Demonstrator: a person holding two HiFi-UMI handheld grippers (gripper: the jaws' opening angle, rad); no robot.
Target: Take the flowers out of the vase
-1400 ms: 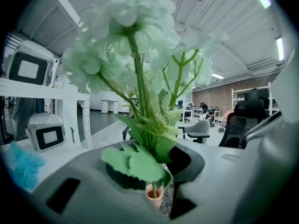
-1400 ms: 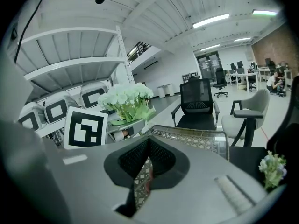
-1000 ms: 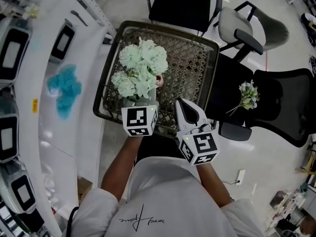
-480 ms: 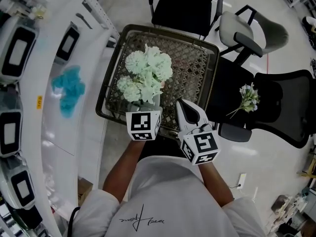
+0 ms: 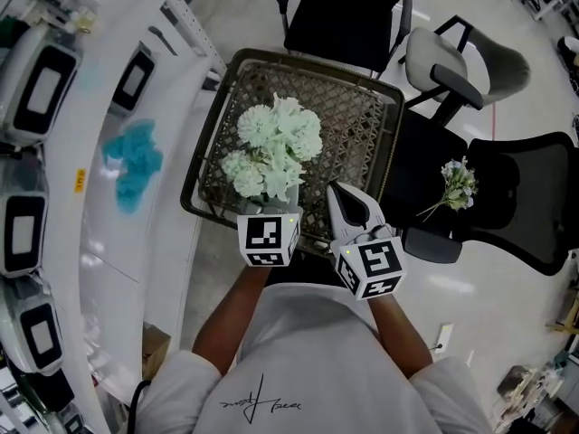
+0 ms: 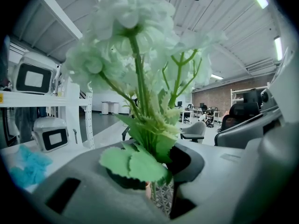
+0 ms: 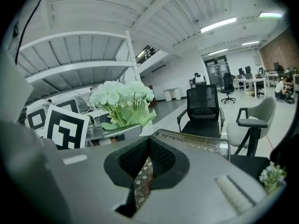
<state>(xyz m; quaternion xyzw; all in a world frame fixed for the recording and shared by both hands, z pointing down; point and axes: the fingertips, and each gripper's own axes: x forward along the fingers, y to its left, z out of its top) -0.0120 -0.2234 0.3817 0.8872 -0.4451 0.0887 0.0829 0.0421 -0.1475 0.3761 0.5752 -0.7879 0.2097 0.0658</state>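
The left gripper (image 6: 156, 169) grasps the flowers (image 5: 271, 147) low on the stems, so the bunch stays upright over the near edge of the wicker table (image 5: 362, 107); the right gripper (image 7: 147, 167) is clenched on nothing, just beside; I cannot see the vase.

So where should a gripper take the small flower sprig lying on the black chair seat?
The sprig lies flat on the seat; its blossom end is bushy and soft. Grip the thin bare stem, coming from above, jaws across it.
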